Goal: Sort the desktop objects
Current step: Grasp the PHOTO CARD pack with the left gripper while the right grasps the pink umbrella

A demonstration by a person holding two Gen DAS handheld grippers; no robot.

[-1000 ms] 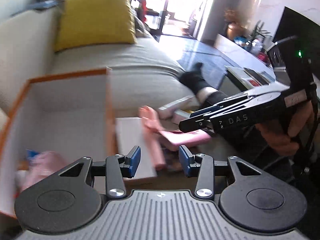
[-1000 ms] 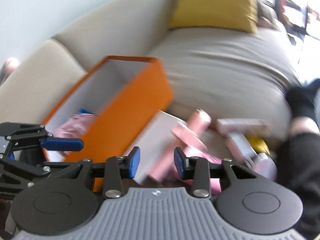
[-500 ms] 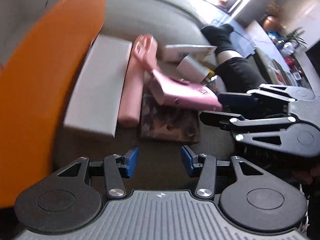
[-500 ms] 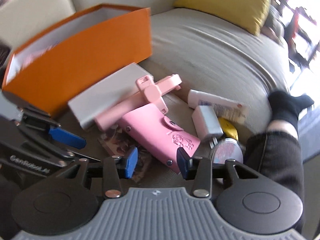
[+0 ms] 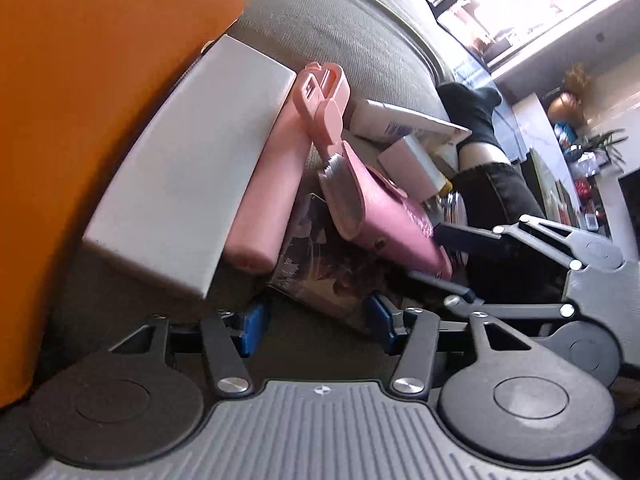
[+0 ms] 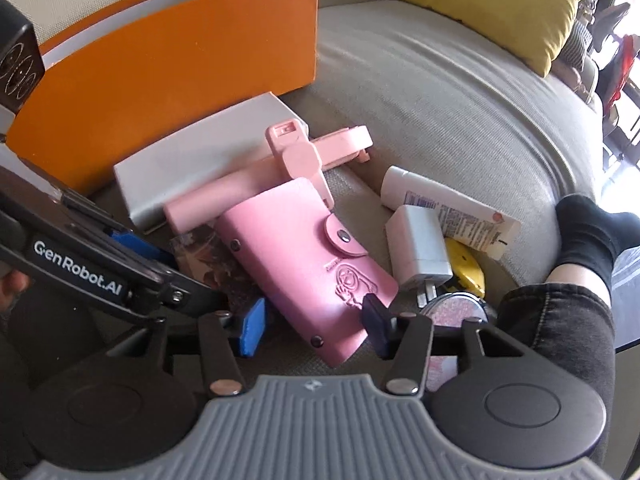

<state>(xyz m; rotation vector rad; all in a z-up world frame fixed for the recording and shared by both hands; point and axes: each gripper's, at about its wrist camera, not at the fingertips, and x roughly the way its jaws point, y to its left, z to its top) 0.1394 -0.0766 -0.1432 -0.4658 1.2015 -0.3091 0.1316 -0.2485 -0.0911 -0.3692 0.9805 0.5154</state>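
Note:
A pile of objects lies on the grey sofa beside an orange box (image 6: pixel 168 60). A pink leather case (image 6: pixel 304 256) lies on a dark patterned card (image 5: pixel 320 272). A pink selfie stick (image 6: pixel 256 176) leans on a white flat box (image 6: pixel 200 156). My right gripper (image 6: pixel 314 328) is open, its jaws on either side of the pink case's near end. My left gripper (image 5: pixel 316 322) is open, low at the near edge of the patterned card. The right gripper also shows in the left wrist view (image 5: pixel 448 260), at the pink case (image 5: pixel 384 216).
A white charger (image 6: pixel 420 248), a white tube (image 6: pixel 448 208), a yellow object (image 6: pixel 466 268) and a glittery round tin (image 6: pixel 460 312) lie right of the pink case. A person's leg in a black sock (image 6: pixel 588 236) rests at the right. A yellow cushion (image 6: pixel 492 4) lies far back.
Both grippers came down from above the box to the pile. The right gripper moved up to the pink case; the left dropped low by the patterned card.

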